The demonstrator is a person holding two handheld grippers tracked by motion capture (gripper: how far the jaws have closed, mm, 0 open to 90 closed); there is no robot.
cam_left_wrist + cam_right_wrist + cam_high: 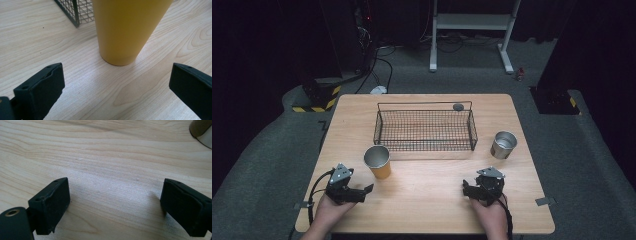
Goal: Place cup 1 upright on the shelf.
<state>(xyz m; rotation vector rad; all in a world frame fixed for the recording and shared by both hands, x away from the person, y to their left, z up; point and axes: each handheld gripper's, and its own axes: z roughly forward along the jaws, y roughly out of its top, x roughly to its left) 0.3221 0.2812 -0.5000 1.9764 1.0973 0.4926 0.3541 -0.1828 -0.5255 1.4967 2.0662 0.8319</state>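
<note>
An orange-yellow cup point(378, 161) with a metal inside stands upright on the wooden table, just in front of the near left corner of a black wire basket point(424, 146). My left gripper point(365, 193) rests low on the table to the cup's near left. In the left gripper view the cup point(125, 30) is close ahead of the left gripper point(117, 75), whose jaws are open and hold nothing. A silver metal cup point(503, 144) stands to the right of the basket. My right gripper point(472, 189) sits near the front right, open over bare wood point(115, 192), with the silver cup's base point(203, 131) at the top right.
A small grey round object point(458, 106) lies at the basket's far right corner. The basket corner point(75, 12) is just left of the yellow cup. The table point(427, 200) ends close behind both hands. Beyond it are a dark floor, cables and a white stand point(472, 22).
</note>
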